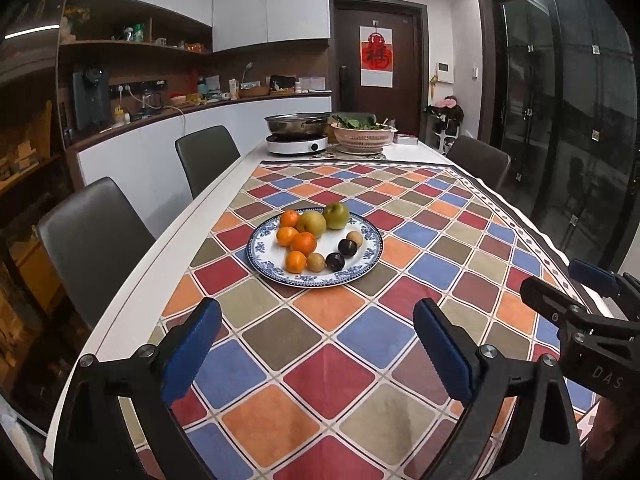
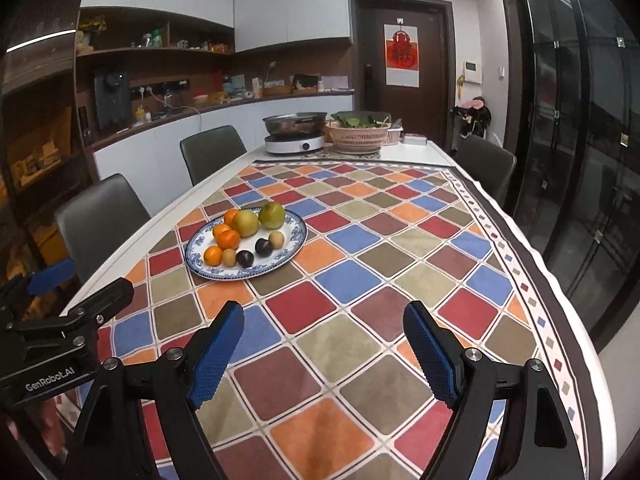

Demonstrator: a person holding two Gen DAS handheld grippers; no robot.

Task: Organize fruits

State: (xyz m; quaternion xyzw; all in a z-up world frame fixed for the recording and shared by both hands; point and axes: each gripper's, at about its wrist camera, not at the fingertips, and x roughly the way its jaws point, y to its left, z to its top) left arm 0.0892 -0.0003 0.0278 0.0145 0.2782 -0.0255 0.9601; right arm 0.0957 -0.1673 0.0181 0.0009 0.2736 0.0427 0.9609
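Observation:
A blue-and-white patterned plate [image 1: 370, 254] sits on the checkered tablecloth and holds all the fruit: several oranges [image 1: 303, 242], two green-yellow pears [image 1: 336, 215], two dark plums [image 1: 335, 261] and two small tan fruits [image 1: 315, 262]. The plate also shows in the right wrist view [image 2: 296, 236], left of centre. My left gripper [image 1: 316, 344] is open and empty, hovering over the cloth short of the plate. My right gripper [image 2: 324, 344] is open and empty, to the right of the plate; it also shows in the left wrist view [image 1: 576, 292].
At the table's far end stand a steel pot on a white induction cooker [image 1: 297, 143] and a pink basket of greens [image 1: 363, 134]. Grey chairs [image 1: 94, 236] line the left side and one stands at the far right [image 1: 478, 160]. Glass doors are at the right.

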